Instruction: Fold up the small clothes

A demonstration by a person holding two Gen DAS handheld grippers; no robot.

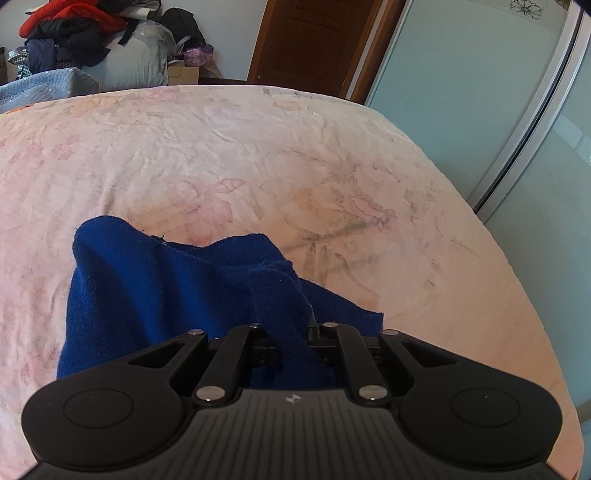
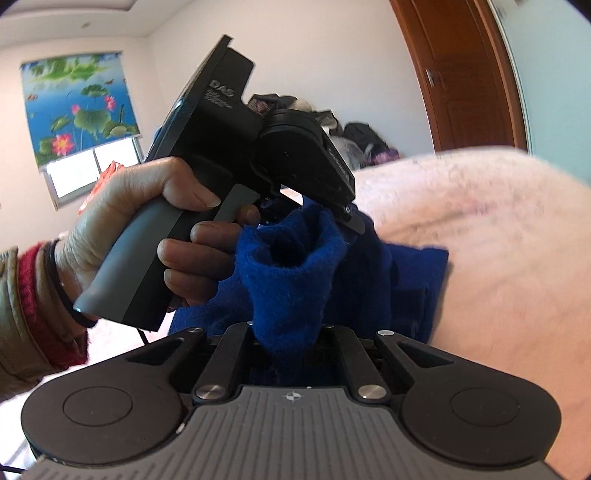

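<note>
A small dark blue knit garment [image 1: 155, 291] lies partly on the pink floral bed sheet [image 1: 258, 155]. My left gripper [image 1: 291, 332] is shut on a bunched edge of it, and the cloth hides the fingertips. In the right wrist view my right gripper [image 2: 291, 332] is shut on another bunched part of the same blue garment [image 2: 291, 273]. The left gripper [image 2: 343, 210], held by a hand [image 2: 147, 221], pinches the cloth just beyond, close to the right one. The garment is lifted between them.
A pile of clothes [image 1: 85, 33] sits beyond the bed's far edge. A brown door [image 1: 314, 40] and a sliding wardrobe door [image 1: 498, 110] stand to the right. A window with a lotus blind [image 2: 77, 107] is at the left.
</note>
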